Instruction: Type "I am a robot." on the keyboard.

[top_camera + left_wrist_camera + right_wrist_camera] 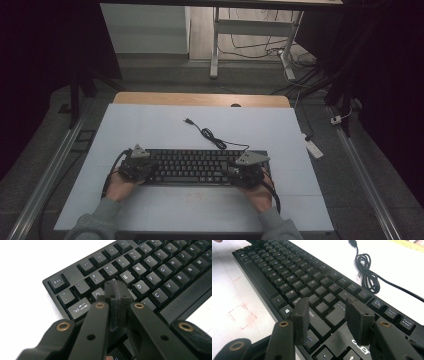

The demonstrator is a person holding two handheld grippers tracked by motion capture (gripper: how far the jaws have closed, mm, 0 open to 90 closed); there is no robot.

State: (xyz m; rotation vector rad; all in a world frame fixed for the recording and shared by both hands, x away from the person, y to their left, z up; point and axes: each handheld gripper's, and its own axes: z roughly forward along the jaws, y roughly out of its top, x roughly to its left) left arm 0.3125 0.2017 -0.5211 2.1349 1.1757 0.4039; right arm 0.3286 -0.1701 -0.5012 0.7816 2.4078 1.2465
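A black keyboard [200,166] lies across the white table top, its cable [210,135] coiled behind it. My left gripper [142,165] hovers over the keyboard's left end. In the left gripper view its jaws are pressed together, and the left gripper [116,290] points down at the Q and W keys of the keyboard [160,272] with nothing between them. My right gripper [244,169] is over the keyboard's right end. In the right gripper view the right gripper [327,312] stands open above the Shift and Enter keys of the keyboard [287,272], holding nothing.
The white table top [150,130] has free room behind and in front of the keyboard. The coiled cable with its plug [364,270] lies just beyond the function keys. Faint red marks [239,315] sit on the table near the front. Metal rails and desk legs lie on the floor beyond.
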